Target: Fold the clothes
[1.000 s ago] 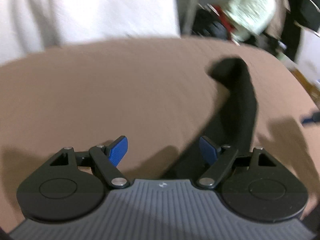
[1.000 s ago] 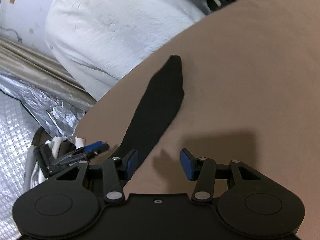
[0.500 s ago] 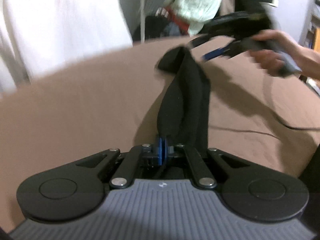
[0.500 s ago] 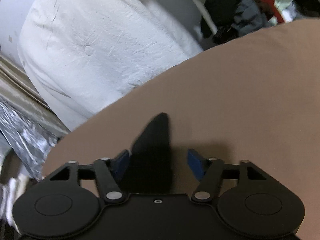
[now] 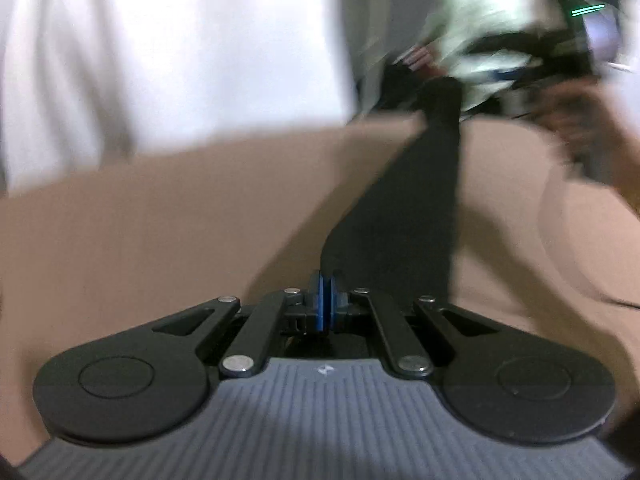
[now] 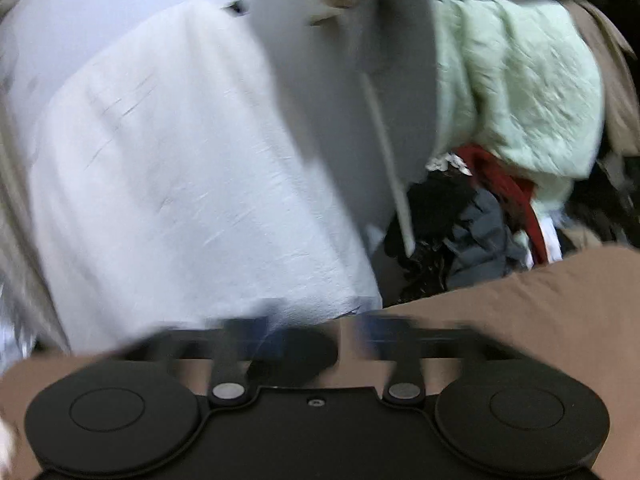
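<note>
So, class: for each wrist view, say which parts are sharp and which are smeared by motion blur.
Left wrist view: the left tool is sharp, shut on the black sock; the hand and background smear. Right wrist view: the right tool has smeared fingers, so its state is unclear; its body is sharp; the white bedding is softly streaked.

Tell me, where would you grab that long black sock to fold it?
By its two ends. The black sock is a long narrow strip, so holding each tip keeps it stretched straight over the brown bed. The left gripper is shut on the near end, coming in along the sock's length. The far tip is best taken from the opposite side, where the right gripper is; its view is too blurred to judge its hold.
</note>
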Demonstrator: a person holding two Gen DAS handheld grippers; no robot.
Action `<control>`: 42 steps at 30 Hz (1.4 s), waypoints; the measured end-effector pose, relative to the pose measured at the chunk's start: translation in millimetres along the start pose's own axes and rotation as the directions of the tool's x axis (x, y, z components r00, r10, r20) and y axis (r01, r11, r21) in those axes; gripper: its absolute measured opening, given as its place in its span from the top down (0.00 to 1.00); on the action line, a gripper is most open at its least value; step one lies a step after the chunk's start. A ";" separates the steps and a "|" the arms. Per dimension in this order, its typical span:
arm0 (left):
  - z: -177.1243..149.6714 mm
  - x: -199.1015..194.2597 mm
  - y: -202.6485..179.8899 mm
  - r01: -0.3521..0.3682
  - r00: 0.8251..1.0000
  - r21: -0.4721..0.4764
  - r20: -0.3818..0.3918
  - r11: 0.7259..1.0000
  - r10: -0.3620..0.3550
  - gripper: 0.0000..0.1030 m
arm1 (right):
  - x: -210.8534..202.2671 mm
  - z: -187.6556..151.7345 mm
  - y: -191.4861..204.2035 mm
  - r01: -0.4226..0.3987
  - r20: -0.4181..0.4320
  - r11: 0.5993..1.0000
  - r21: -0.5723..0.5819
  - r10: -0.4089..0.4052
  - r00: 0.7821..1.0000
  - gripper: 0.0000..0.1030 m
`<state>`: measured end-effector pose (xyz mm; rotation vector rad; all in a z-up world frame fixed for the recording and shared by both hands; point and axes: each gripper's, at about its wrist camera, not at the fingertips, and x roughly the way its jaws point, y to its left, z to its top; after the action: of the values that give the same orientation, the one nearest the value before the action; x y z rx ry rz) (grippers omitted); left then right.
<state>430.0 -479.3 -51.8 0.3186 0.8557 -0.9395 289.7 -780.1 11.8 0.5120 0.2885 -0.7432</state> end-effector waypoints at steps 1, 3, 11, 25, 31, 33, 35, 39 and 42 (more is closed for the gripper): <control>-0.1 16.9 13.3 -0.029 0.997 -0.061 -0.067 0.998 0.025 0.96 | -0.2 0.0 -3.8 -0.005 -0.002 0.999 0.035 0.005 1.000 0.10; -4.1 23.3 31.9 0.002 0.998 -0.168 -0.059 0.986 -0.012 0.96 | 2.5 -10.2 -14.5 -0.021 -0.027 0.994 0.108 0.024 0.999 0.11; -15.8 -25.0 8.6 -0.106 0.991 0.023 0.086 0.994 0.104 0.76 | 24.4 -87.6 -84.4 -0.027 -0.204 0.884 0.466 0.137 0.969 0.16; -99.9 -158.9 91.9 -0.121 0.990 -0.119 0.055 0.985 0.129 0.47 | 54.7 -92.4 49.2 0.196 -0.096 0.956 -0.217 -0.221 0.971 0.97; -160.5 -195.1 111.8 -0.148 0.987 -0.156 0.034 0.977 0.155 0.42 | 19.8 -77.4 58.6 0.338 -0.034 0.888 -0.312 -0.366 0.930 0.55; -178.8 -200.3 107.4 -0.155 0.986 -0.172 0.030 0.973 0.162 0.42 | -12.6 -89.5 58.4 0.219 -0.113 0.932 -0.288 -0.260 0.959 0.49; -196.3 -208.3 97.0 -0.186 0.981 -0.168 0.018 0.968 0.192 0.42 | -45.0 -101.7 58.2 0.097 -0.189 0.962 -0.255 -0.148 0.971 0.49; -229.5 -251.1 88.8 -0.298 0.954 -0.165 -0.004 0.940 0.301 0.42 | -109.9 -126.1 57.7 -0.143 -0.324 0.977 -0.161 0.085 0.942 0.49; -259.0 -294.2 92.7 -0.408 0.911 -0.186 -0.015 0.894 0.413 0.35 | -158.5 -144.3 57.4 -0.312 -0.405 0.947 -0.070 0.259 0.877 0.48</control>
<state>286.6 -106.0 -4.1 0.3098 0.8050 -0.4637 208.2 -576.6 -22.7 0.5604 0.6190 -0.3225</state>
